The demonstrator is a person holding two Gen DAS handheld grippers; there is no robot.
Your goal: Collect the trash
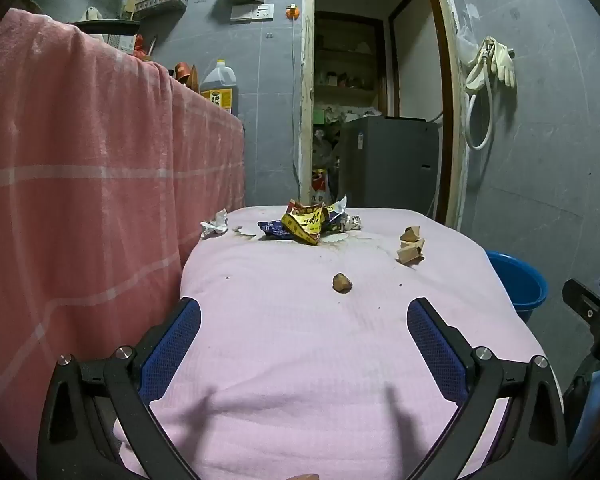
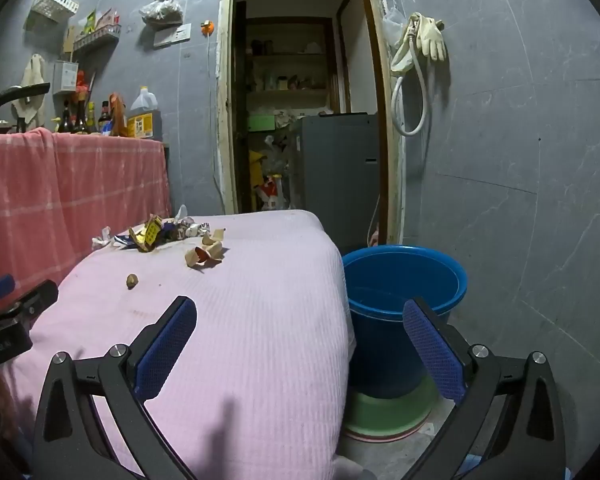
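Note:
Trash lies at the far end of a pink-covered table point(image 1: 300, 340): crumpled yellow and blue wrappers point(image 1: 306, 224), a white paper wad point(image 1: 215, 223), tan cardboard scraps point(image 1: 411, 245) and a small brown lump point(image 1: 342, 282). The same wrappers point(image 2: 152, 236), scraps point(image 2: 206, 254) and lump point(image 2: 131, 280) show in the right wrist view. A blue bucket point(image 2: 404, 304) stands on the floor at the table's right side. My left gripper point(image 1: 304, 320) is open and empty, short of the lump. My right gripper point(image 2: 300, 328) is open and empty over the table's right edge.
A counter draped in pink checked cloth point(image 1: 80, 180) stands left, with bottles and an oil jug point(image 1: 219, 84) on it. An open doorway behind shows a grey appliance point(image 1: 392, 160). A hose and gloves point(image 1: 492, 64) hang on the grey wall. A green basin point(image 2: 392, 412) sits under the bucket.

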